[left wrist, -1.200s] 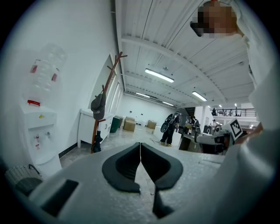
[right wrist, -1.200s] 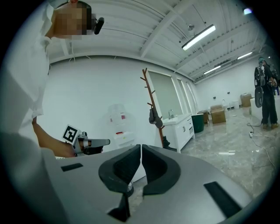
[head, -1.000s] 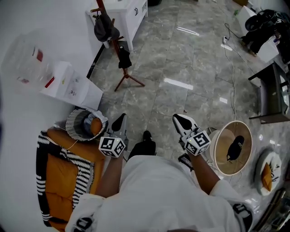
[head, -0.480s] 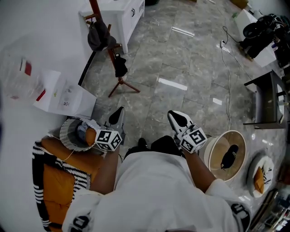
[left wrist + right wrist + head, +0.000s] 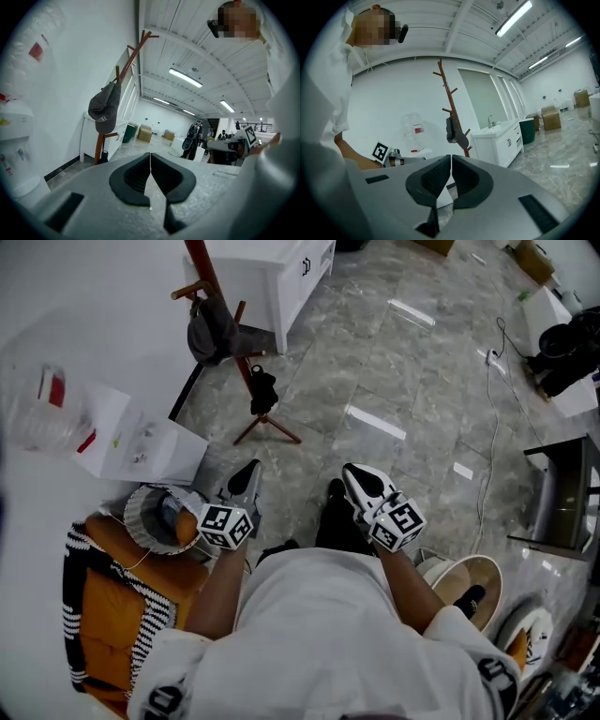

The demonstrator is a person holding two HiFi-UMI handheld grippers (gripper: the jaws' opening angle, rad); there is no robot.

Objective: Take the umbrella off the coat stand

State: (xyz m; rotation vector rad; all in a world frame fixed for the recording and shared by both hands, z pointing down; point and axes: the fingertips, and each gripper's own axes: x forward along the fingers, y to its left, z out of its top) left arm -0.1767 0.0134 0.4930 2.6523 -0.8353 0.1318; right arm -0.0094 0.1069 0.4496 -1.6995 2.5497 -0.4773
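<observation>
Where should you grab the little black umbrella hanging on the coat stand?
Probably round the umbrella at its slim middle, coming from the open floor side: it hangs straight down from a low peg, with the coat stand pole close beside it.

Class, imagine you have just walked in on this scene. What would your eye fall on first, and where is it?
First comes the reddish-brown wooden coat stand by the white wall at upper left, with a dark grey cap on a peg and a small black folded umbrella hanging lower down. Next are the left gripper and right gripper, side by side mid-frame, both shut and empty, well short of the stand.
</observation>
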